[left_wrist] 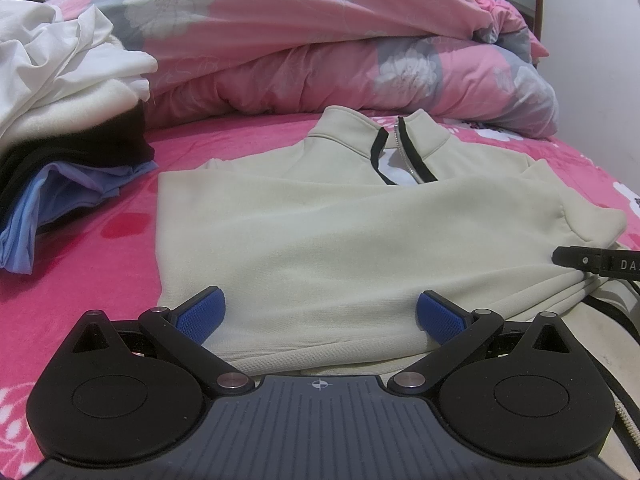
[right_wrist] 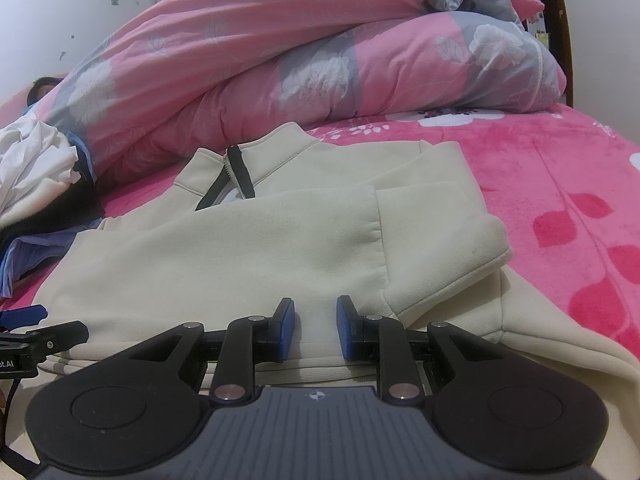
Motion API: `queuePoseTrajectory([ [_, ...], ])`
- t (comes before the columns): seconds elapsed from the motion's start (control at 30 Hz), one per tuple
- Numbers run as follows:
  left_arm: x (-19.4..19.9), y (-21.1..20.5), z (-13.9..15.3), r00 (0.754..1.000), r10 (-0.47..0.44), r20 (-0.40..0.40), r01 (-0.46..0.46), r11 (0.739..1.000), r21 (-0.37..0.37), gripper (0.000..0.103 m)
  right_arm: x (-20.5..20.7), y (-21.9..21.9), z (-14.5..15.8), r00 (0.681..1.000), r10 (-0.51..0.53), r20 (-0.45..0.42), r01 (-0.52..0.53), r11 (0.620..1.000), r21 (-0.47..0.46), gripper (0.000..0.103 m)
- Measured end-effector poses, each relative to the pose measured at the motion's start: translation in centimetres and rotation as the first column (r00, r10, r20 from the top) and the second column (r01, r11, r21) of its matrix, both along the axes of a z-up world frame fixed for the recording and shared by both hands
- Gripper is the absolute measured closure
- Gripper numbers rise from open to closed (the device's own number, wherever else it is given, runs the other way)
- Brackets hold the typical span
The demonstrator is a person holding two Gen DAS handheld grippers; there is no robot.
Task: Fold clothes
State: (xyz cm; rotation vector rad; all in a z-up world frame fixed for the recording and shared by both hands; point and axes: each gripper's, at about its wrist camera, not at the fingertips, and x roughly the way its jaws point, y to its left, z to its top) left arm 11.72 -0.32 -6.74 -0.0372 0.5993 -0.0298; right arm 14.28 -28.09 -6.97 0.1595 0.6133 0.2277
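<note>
A cream zip-neck sweatshirt [left_wrist: 320, 232] lies flat on the pink bed sheet [left_wrist: 100, 280]. Its collar points away and its sleeves are folded across the chest. In the left wrist view my left gripper [left_wrist: 320, 316] is wide open over the near hem, with nothing between its blue pads. In the right wrist view the sweatshirt [right_wrist: 240, 248] fills the middle. My right gripper [right_wrist: 316, 328] hovers at the hem near the folded cuff [right_wrist: 440, 240]. Its pads stand a narrow gap apart, and I see no fabric pinched between them. One right finger [left_wrist: 580, 262] shows at the sweatshirt's right edge.
A rolled pink flowered quilt [left_wrist: 320, 40] lies behind the collar. A heap of white, black and blue clothes [left_wrist: 60, 100] sits at the left. Bare sheet [right_wrist: 560, 200] extends to the right. A black cable [left_wrist: 612, 320] trails at the right edge.
</note>
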Motion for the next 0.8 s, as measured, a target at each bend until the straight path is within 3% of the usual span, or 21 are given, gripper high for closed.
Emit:
queuePoseTrajectory([
  [0.8, 0.01, 0.01, 0.01, 1.0, 0.002, 0.0, -0.002, 1.0, 0.0, 0.0, -0.01, -0.16, -0.07, 1.0, 0.002, 0.0, -0.002, 1.0, 0.013, 0.079],
])
